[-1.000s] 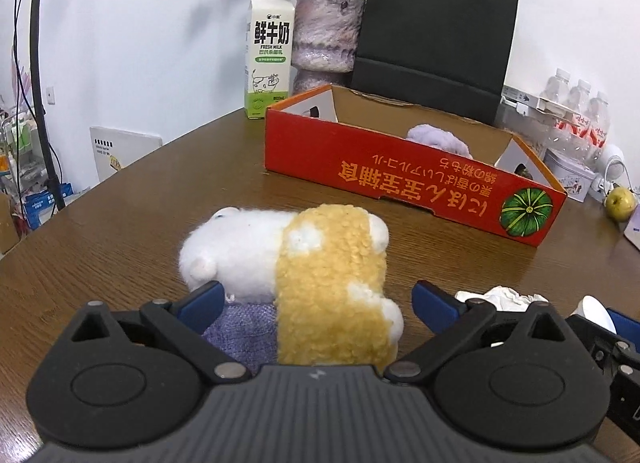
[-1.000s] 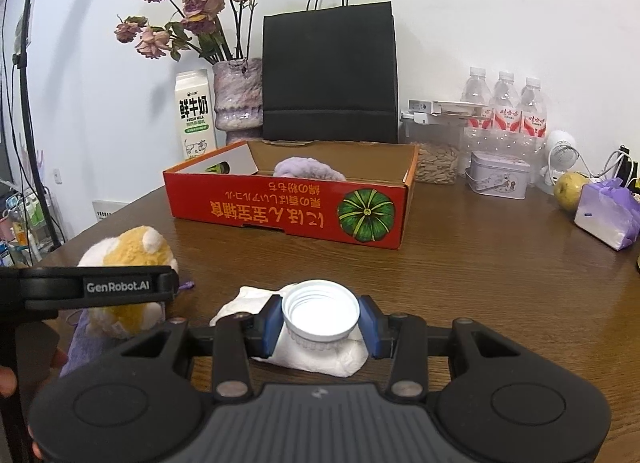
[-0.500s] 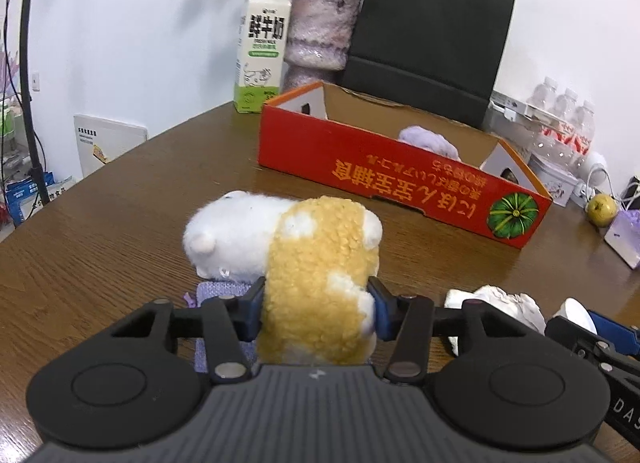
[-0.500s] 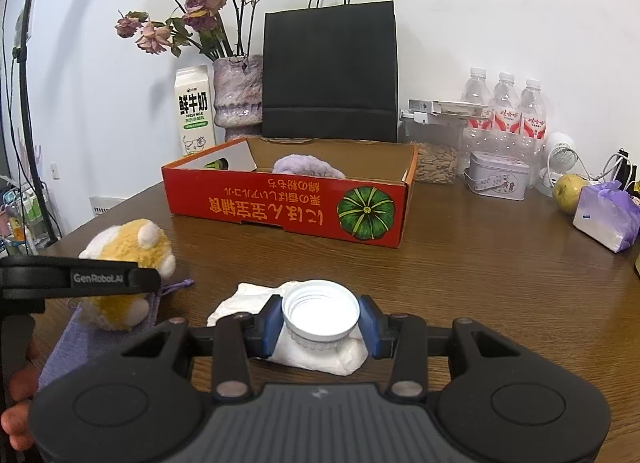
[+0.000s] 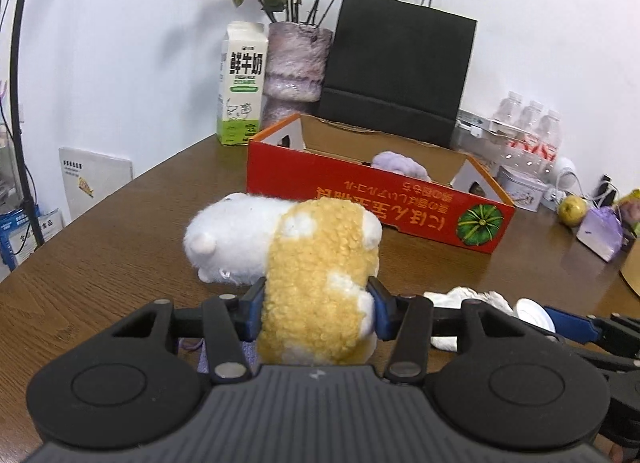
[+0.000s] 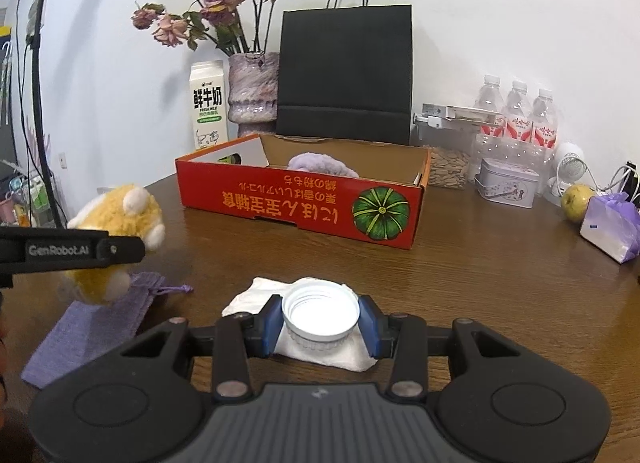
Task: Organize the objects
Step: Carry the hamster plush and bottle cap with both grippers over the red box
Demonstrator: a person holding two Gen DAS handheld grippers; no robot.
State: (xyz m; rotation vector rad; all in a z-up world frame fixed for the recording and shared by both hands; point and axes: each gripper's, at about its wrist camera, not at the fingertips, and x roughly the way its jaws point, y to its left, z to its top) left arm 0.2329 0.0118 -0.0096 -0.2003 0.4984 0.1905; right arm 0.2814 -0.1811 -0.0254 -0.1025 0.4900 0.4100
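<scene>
Jaws of the left gripper (image 5: 316, 299) have just closed on the plush toy (image 5: 312, 263) at frame centre, lifting underway, the right gripper (image 6: 320, 323) clamps a white cap (image 6: 320, 313); next comes carrying both to the red box (image 5: 376, 199).

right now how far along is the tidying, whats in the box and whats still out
Done: one purple fluffy item lies in the red box. In hand: the left tool has just closed on the plush toy; the right tool is shut on the white cap. Left: the white cloth and purple pouch on the table.
</scene>
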